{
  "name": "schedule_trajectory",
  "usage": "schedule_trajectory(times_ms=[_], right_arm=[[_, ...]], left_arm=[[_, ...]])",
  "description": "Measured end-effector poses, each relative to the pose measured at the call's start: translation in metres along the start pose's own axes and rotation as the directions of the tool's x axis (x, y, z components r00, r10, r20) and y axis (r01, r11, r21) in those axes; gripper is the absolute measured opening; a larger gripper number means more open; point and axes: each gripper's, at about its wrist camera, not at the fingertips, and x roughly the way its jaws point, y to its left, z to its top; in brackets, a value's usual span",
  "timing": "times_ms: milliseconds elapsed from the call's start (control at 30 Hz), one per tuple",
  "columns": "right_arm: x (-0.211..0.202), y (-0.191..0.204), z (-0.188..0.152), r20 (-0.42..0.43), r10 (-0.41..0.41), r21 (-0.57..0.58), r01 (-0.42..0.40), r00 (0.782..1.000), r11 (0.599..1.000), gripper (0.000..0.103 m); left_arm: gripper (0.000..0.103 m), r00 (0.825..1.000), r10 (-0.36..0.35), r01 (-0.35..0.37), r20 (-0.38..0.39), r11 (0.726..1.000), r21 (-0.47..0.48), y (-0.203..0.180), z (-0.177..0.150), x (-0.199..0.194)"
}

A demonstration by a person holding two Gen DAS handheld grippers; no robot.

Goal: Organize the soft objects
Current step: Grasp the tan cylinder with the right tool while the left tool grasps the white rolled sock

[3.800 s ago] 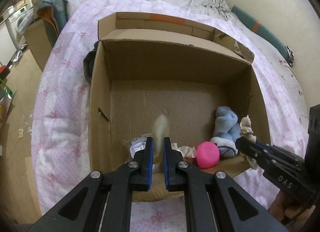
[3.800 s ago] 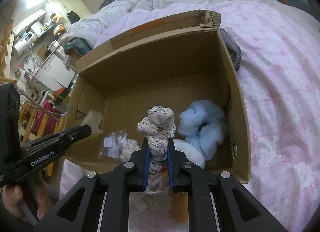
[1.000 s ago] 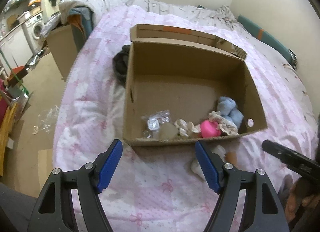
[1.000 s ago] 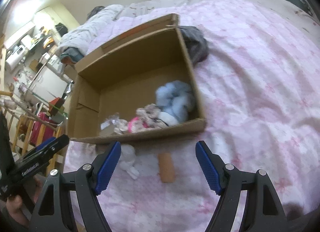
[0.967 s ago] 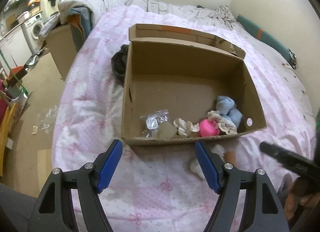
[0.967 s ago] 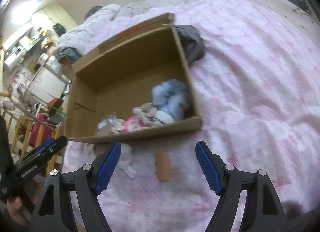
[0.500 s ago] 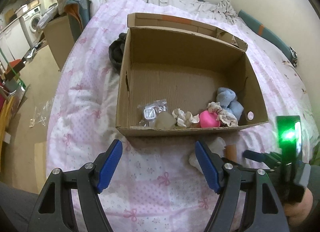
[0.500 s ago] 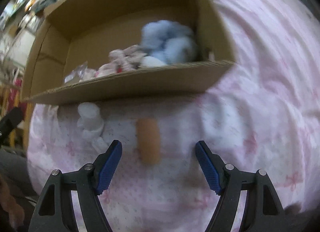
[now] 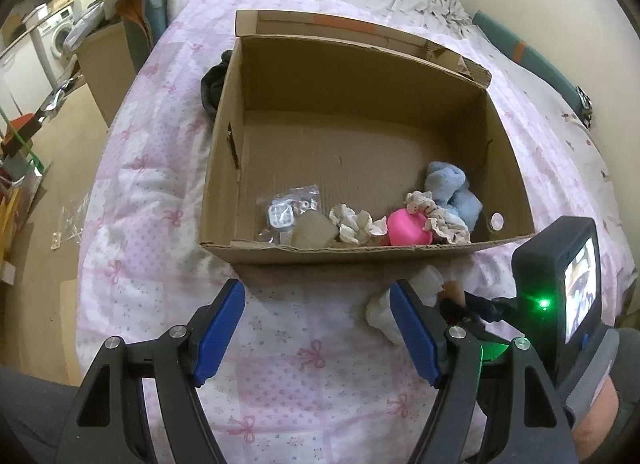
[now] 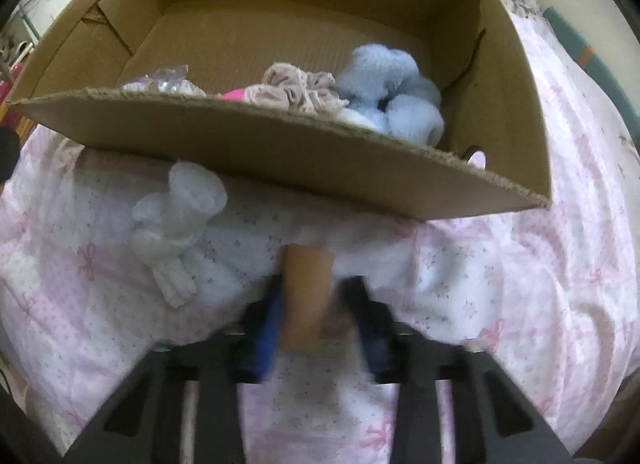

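An open cardboard box (image 9: pixel 224 183) stands on the pink bed. It holds a blue fluffy item (image 9: pixel 452 191), a pink ball (image 9: pixel 406 227), frilly scrunchies (image 9: pixel 356 221) and a clear packet (image 9: pixel 286 211). Outside its near wall lie a white sock (image 10: pixel 176 223) and a tan foam piece (image 10: pixel 306 288). My right gripper (image 10: pixel 318 324) is low over the bed with its blurred jaws around the tan piece; the left finger touches it, the right stands a little off. My left gripper (image 9: pixel 316 328) is wide open and empty, above the bed before the box.
A dark garment (image 9: pixel 212 83) lies by the box's far left corner. The bed's left edge drops to the floor, where a second cardboard box (image 9: pixel 104 63) stands. A wall runs along the right.
My right gripper has dropped down to the bed and its jaws have narrowed around the tan piece. My left gripper has stayed open, drifting slightly nearer the box.
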Motion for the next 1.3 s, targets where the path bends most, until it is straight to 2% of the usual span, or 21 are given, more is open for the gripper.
schedule_trajectory(times_ms=[100, 267, 400, 533, 700, 767, 833, 933, 1100, 1267, 1300], right_arm=[[-0.008, 0.001, 0.003, 0.009, 0.009, -0.009, -0.008, 1.0, 1.0, 0.009], [-0.02, -0.013, 0.003, 0.028, 0.053, 0.069, -0.055, 0.998, 0.996, 0.008], [-0.026, -0.047, 0.003, 0.051, 0.024, 0.154, -0.032, 0.998, 0.988, 0.008], [-0.039, -0.065, 0.001, 0.093, 0.148, 0.249, -0.166, 0.985, 0.954, 0.008], [-0.051, -0.079, -0.008, 0.135, 0.315, 0.325, -0.342, 0.939, 0.882, 0.008], [-0.057, -0.074, -0.02, 0.157, 0.345, 0.334, -0.379, 0.925, 0.863, 0.008], [-0.064, -0.074, -0.023, 0.174, 0.356, 0.333, -0.395, 0.918, 0.856, 0.008], [-0.071, -0.082, -0.032, 0.187, 0.361, 0.339, -0.405, 0.914, 0.849, 0.008], [-0.06, -0.085, -0.033, 0.188, 0.368, 0.365, -0.413, 0.911, 0.834, 0.008], [-0.057, -0.087, -0.034, 0.175, 0.341, 0.374, -0.383, 0.924, 0.845, 0.008], [-0.056, -0.088, -0.034, 0.176, 0.334, 0.378, -0.376, 0.926, 0.846, 0.009]], left_arm=[[0.073, 1.0, 0.003, -0.003, 0.0, 1.0, -0.001, 0.001, 0.0, 0.001], [0.073, 1.0, 0.021, -0.021, -0.006, 1.0, -0.012, 0.005, -0.001, 0.005], [0.073, 0.999, 0.033, -0.033, -0.016, 0.999, -0.005, 0.005, -0.003, 0.009], [0.073, 0.999, 0.036, -0.036, -0.011, 0.999, 0.017, 0.001, -0.005, 0.011], [0.073, 0.999, 0.025, -0.024, -0.046, 1.0, 0.019, -0.002, -0.009, 0.022], [0.073, 0.998, 0.011, -0.01, -0.057, 1.0, 0.015, -0.004, -0.01, 0.026], [0.073, 0.998, -0.013, 0.015, -0.067, 0.999, 0.033, -0.011, -0.012, 0.032], [0.073, 0.996, -0.017, 0.027, -0.093, 0.994, 0.108, -0.029, -0.015, 0.043], [0.073, 0.992, -0.049, 0.07, -0.12, 0.982, 0.176, -0.05, -0.012, 0.059], [0.072, 0.986, -0.014, 0.045, -0.166, 0.981, 0.188, -0.055, -0.012, 0.085], [0.069, 0.984, -0.009, 0.042, -0.175, 0.982, 0.185, -0.054, -0.012, 0.089]])
